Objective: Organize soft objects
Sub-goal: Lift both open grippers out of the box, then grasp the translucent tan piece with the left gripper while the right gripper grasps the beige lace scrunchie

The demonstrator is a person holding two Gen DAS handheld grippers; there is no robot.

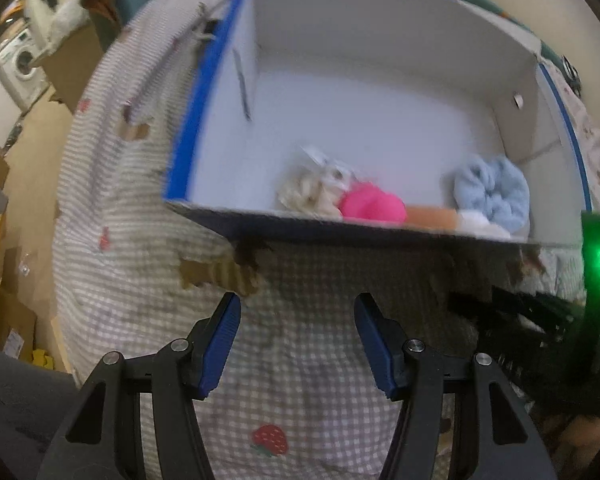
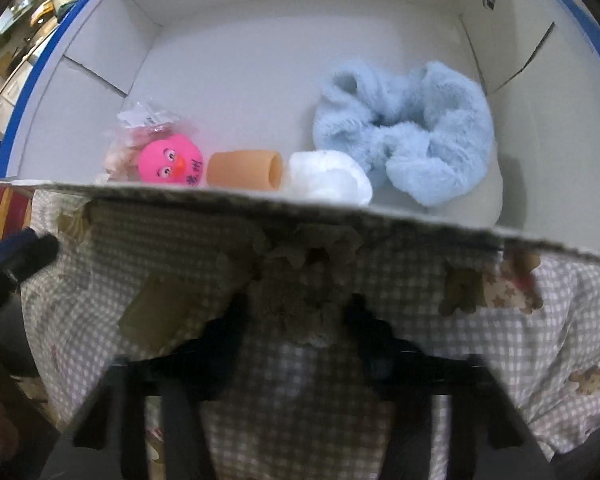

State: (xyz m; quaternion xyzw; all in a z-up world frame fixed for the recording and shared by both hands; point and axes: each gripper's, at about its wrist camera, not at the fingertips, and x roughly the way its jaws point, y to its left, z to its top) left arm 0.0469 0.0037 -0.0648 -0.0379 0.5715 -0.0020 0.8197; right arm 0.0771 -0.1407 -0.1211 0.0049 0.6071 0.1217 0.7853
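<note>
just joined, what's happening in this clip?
A person is sorting soft items into a white box with blue edges that sits on a checked cloth. Already inside, along the near wall: a pink toy with a face, an orange tube-shaped piece, a white fluffy item, a light blue furry scrunchie and a small plastic-wrapped item. The left hand-held gripper is open and empty in front of the box. The right hand-held gripper is blurred; something fuzzy seems to sit between its fingers.
</note>
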